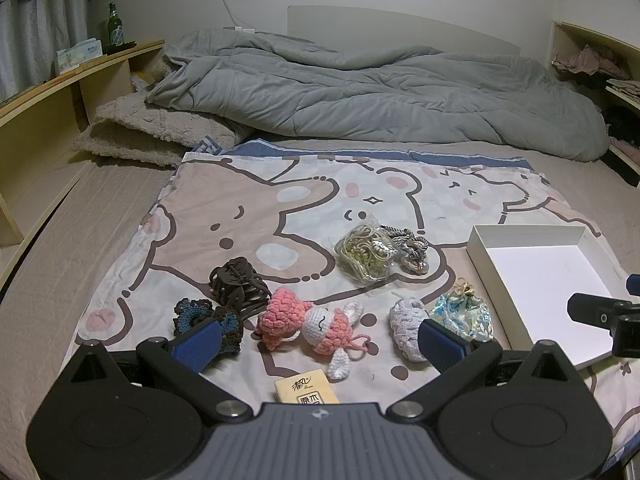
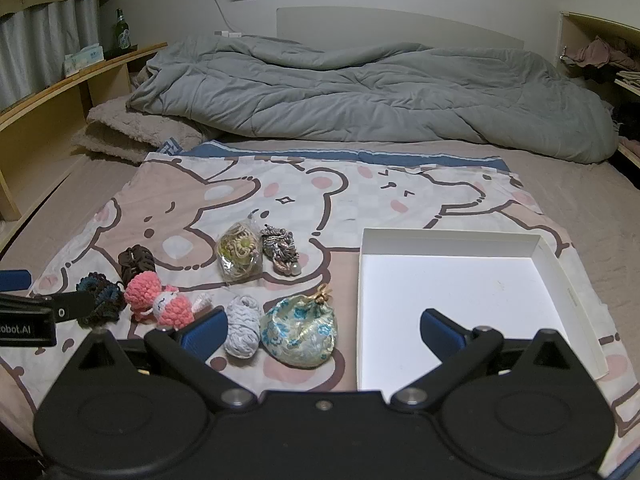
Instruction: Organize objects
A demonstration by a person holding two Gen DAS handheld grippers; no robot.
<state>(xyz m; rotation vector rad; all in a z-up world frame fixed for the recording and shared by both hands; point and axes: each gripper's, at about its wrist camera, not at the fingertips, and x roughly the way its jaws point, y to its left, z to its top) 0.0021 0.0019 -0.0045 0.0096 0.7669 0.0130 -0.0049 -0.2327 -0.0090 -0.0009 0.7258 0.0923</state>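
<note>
Small items lie on a bear-print cloth (image 1: 248,216) on the bed. A pink crochet doll (image 1: 312,326) lies between the fingers of my open, empty left gripper (image 1: 318,340). Around it are a dark hair claw (image 1: 238,284), a blue-brown scrunchie (image 1: 212,318), a grey scrunchie (image 1: 406,326), a floral pouch (image 1: 464,314), a clear bag of cords (image 1: 364,254) and a tissue pack (image 1: 306,390). My right gripper (image 2: 324,330) is open and empty, over the floral pouch (image 2: 300,330) and the left edge of the empty white box (image 2: 460,300).
A rumpled grey duvet (image 1: 360,92) lies across the far side of the bed. Wooden shelves (image 1: 48,92) run along the left with a green bottle (image 1: 115,28); more shelves (image 1: 600,64) with clothes stand at right. The white box also shows in the left wrist view (image 1: 540,280).
</note>
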